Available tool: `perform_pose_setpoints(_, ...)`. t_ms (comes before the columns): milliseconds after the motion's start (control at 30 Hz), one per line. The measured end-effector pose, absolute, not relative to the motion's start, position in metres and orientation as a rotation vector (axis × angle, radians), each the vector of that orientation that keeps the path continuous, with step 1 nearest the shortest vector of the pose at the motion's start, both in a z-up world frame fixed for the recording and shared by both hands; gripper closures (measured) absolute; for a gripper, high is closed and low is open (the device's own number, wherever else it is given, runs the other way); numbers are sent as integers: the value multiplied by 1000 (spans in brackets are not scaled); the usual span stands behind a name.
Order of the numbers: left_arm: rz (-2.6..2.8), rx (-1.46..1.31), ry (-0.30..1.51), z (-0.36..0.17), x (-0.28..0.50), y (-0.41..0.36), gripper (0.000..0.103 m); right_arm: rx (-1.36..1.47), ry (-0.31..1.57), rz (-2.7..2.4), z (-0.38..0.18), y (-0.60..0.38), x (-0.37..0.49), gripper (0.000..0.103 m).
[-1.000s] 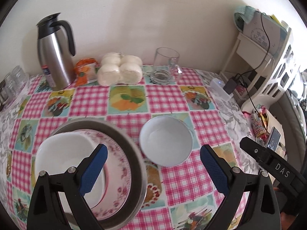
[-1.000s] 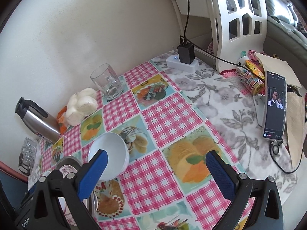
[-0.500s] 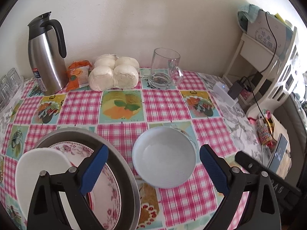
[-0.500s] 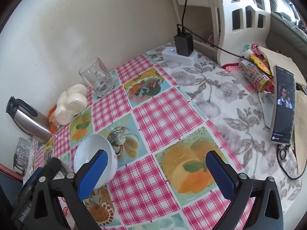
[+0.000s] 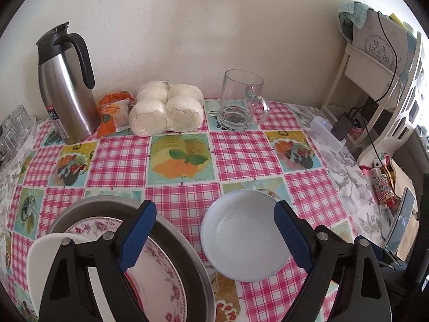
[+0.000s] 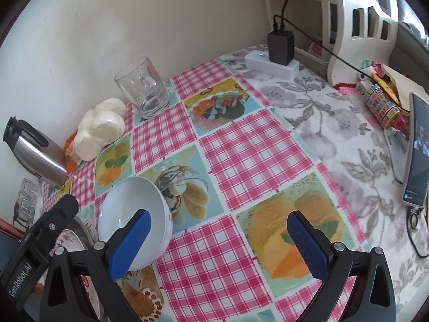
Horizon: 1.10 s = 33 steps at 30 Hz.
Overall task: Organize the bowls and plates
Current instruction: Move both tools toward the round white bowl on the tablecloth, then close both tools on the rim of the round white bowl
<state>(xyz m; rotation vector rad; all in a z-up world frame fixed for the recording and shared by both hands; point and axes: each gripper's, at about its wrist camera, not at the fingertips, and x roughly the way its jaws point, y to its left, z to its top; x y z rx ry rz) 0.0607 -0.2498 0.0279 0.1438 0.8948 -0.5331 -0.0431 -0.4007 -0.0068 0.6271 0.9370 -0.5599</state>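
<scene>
While both tools hang low over the table, I see my left gripper [image 5: 213, 237] with jaws apart and empty, its right pad beside the white bowl [image 5: 245, 234] at its one o'clock. The right gripper [image 6: 218, 241] is likewise spread wide, gripping nothing; its left pad sits in front of the bowl at its ten o'clock. At the left gripper's ten o'clock, a metal basin [image 5: 187, 244] already holds the floral plate [image 5: 161, 268] and a white dish [image 5: 40, 263]. I judge the bowl is the one piece left to stack. Farther off, at twelve, stand a glass mug [image 5: 240, 100], buns [image 5: 166, 108] and a thermos [image 5: 65, 83].
</scene>
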Motion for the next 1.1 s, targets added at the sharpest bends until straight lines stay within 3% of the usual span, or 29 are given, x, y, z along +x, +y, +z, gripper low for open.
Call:
perform_pose_setpoints(133, -534, 160, 885, 29, 59, -251, 13, 631, 940, -532, -12, -396, -36, 5)
perform_pose_setpoints(233, -539, 167, 889, 28, 59, -252, 13, 641, 948, -492, -18, -387, -28, 16)
perform_pose_setpoints(700, -562, 177, 911, 24, 59, -256, 20, 713, 977, -360, -54, -365, -11, 85)
perform_pose_setpoints(967, -595, 217, 935, 17, 52, -269, 20, 711, 979, -347, -50, -386, -26, 92)
perform_pose_setpoints(1100, -623, 241, 959, 10, 47, -280, 31, 718, 981, -356, -51, -400, -37, 93)
